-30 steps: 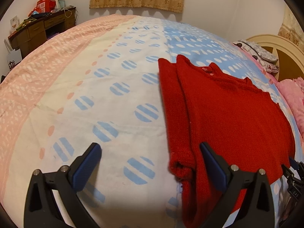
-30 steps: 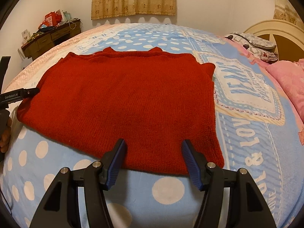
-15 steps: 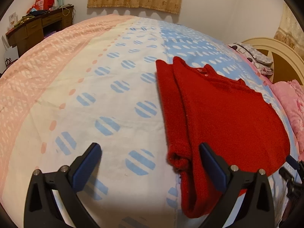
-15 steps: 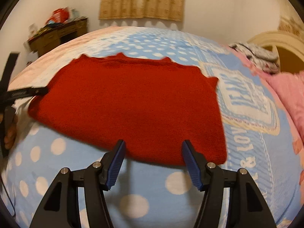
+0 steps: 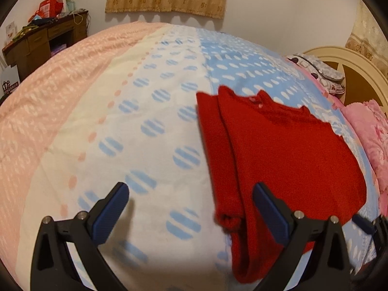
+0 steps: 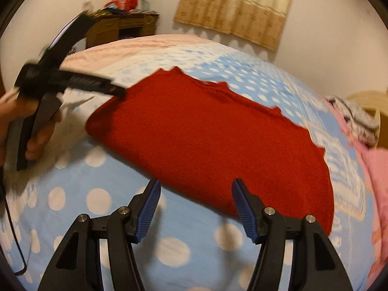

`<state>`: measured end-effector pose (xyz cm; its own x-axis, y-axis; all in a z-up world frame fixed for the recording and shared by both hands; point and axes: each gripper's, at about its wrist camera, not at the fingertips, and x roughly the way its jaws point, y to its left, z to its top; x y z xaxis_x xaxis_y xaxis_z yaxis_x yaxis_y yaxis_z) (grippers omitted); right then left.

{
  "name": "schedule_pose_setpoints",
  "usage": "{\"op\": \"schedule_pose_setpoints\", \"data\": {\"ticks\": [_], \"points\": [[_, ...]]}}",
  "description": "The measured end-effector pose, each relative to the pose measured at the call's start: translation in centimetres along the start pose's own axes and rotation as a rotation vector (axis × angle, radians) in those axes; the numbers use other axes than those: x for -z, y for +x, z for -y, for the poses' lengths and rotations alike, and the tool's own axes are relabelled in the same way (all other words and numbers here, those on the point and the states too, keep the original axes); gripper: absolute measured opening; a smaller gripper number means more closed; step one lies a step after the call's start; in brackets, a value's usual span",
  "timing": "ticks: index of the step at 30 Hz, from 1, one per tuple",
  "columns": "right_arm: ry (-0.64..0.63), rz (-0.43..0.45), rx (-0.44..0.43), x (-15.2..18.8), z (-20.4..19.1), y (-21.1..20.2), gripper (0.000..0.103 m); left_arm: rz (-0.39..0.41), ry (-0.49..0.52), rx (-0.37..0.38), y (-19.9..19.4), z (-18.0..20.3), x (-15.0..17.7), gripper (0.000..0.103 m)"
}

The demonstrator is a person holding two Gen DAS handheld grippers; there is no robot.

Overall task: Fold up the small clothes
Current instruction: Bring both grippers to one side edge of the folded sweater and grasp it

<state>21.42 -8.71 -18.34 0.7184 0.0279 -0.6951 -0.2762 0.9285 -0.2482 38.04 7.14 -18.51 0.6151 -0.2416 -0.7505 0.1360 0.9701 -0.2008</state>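
Observation:
A small red knitted sweater (image 5: pixel 286 150) lies flat on the bed, with one sleeve folded in along its left side (image 5: pixel 213 145). It also shows in the right wrist view (image 6: pixel 208 140). My left gripper (image 5: pixel 191 201) is open and empty above the bed, near the sweater's lower left corner. My right gripper (image 6: pixel 196 201) is open and empty, just in front of the sweater's near hem. The left gripper with the hand holding it also shows in the right wrist view (image 6: pixel 72 82), by the sweater's left edge.
The bedspread (image 5: pixel 121 133) is pink, white and blue with dots. A pink pillow (image 5: pixel 371 131) and a cream headboard (image 5: pixel 339 55) are at the right. A cluttered wooden desk (image 5: pixel 43 38) stands at the far left by the wall.
Both grippers have lifted and pulled back from the sweater, still open. The right wrist view has tilted and swung, so the left gripper now shows higher at its left.

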Motion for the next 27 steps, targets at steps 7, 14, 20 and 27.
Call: {"op": "schedule_pose_setpoints", "data": {"ticks": [7,14,20,27], "points": [[-0.104,0.039,-0.015,-1.5,-4.1,0.4,0.062,0.005,-0.055,0.02,1.8,-1.8,-2.3,0.103],[-0.188,0.068,-0.007,-3.0,-7.6,1.7,0.062,-0.006,-0.093,0.118,3.5,-1.5,-3.6,0.103],[-0.268,0.099,0.058,-3.7,-10.7,2.9,0.062,-0.043,-0.104,0.212,5.6,-0.7,-4.8,0.097],[-0.296,0.094,0.083,-3.6,-12.1,3.5,0.06,-0.051,-0.089,0.251,6.8,-0.2,-5.7,0.096]]}}
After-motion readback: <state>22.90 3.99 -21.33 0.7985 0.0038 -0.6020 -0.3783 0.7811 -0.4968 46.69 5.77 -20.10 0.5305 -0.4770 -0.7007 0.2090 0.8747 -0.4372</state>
